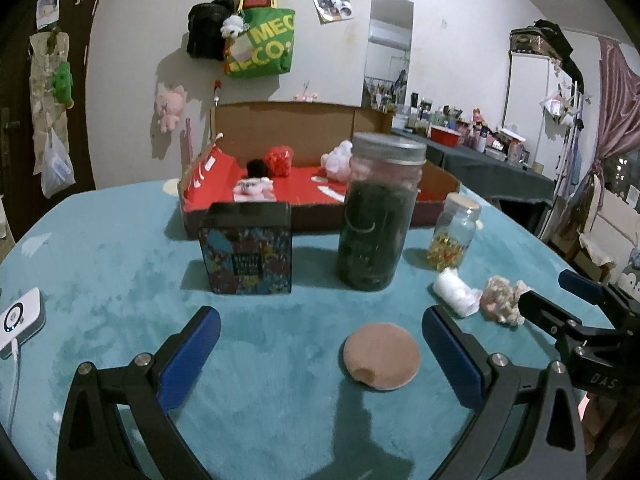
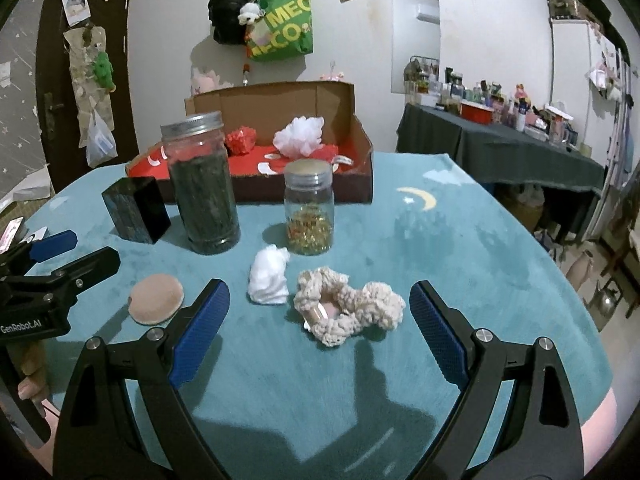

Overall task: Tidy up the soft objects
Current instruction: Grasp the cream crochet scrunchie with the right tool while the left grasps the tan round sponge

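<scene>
My left gripper (image 1: pixel 320 360) is open low over the teal tablecloth. A round pink puff (image 1: pixel 382 356) lies between its fingers, nearer the right one. To the right lie a white soft wad (image 1: pixel 456 292) and a cream crochet scrunchie (image 1: pixel 502 300). My right gripper (image 2: pixel 320 332) is open too, with the scrunchie (image 2: pixel 348 308) lying between its fingertips. The white wad (image 2: pixel 270 276) and the pink puff (image 2: pixel 156 298) sit to its left. A cardboard box (image 1: pixel 280 132) with a red floor holds a red pompom (image 1: pixel 278 160), a white pompom (image 1: pixel 338 160) and a small doll (image 1: pixel 256 184).
In front of the box stand a patterned tin (image 1: pixel 246 248), a tall dark-filled jar (image 1: pixel 380 212) and a small jar (image 1: pixel 454 236) with yellow bits. A white device (image 1: pixel 20 316) with a cable lies at the left edge. A cluttered side table (image 2: pixel 500 136) stands beyond on the right.
</scene>
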Demonstrator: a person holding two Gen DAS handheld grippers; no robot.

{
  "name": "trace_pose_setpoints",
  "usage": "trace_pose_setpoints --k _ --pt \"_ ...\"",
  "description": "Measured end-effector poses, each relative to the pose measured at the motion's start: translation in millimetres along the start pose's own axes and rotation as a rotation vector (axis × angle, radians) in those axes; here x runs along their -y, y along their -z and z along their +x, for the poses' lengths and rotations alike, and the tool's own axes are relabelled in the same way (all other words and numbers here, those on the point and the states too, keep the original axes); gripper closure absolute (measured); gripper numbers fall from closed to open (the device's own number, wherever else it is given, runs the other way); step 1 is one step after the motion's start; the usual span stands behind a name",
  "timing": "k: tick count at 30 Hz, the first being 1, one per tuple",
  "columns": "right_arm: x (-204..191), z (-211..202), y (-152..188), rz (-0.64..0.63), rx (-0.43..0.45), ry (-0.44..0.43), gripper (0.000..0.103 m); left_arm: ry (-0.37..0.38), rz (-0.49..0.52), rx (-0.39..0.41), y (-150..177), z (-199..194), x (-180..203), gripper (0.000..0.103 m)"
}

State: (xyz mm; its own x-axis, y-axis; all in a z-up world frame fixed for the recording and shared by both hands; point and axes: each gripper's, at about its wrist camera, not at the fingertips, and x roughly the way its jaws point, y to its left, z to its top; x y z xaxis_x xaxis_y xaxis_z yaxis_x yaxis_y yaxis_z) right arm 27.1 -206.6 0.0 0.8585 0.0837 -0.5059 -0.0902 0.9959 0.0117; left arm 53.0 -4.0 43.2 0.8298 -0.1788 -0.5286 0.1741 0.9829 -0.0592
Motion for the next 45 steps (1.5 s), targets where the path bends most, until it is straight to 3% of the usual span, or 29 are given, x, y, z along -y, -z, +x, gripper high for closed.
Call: trace_pose_setpoints --k 22,28,36,38,40,43,44,45 --pt "8 14 5 0.006 -0.061 0.001 0.011 0.009 0.016 -0.097 1 12 2 0.000" --pt "17 20 -1 -0.007 -0.085 0.016 0.011 0.058 0.055 -0.165 1 21 9 0.000" --pt "38 40 -6 0.023 -0.180 -0.009 0.011 0.095 0.103 -0.269 0 40 19 0.000" --pt "42 47 -7 0.030 -0.211 -0.029 0.011 0.092 0.125 -0.299 0 46 22 0.004" --pt "48 54 -6 0.052 -0.240 -0.070 0.011 0.101 0.140 -0.346 2 55 24 0.015" --pt "53 62 -6 0.085 -0.276 -0.145 0.013 0.110 0.170 -0.338 3 53 25 0.022" --pt "54 62 -7 0.089 -0.272 -0.170 0.021 0.120 0.183 -0.335 3 53 26 0.029" --pt "54 62 -7 0.091 -0.270 -0.191 0.037 0.128 0.190 -0.330 3 52 27 0.036"
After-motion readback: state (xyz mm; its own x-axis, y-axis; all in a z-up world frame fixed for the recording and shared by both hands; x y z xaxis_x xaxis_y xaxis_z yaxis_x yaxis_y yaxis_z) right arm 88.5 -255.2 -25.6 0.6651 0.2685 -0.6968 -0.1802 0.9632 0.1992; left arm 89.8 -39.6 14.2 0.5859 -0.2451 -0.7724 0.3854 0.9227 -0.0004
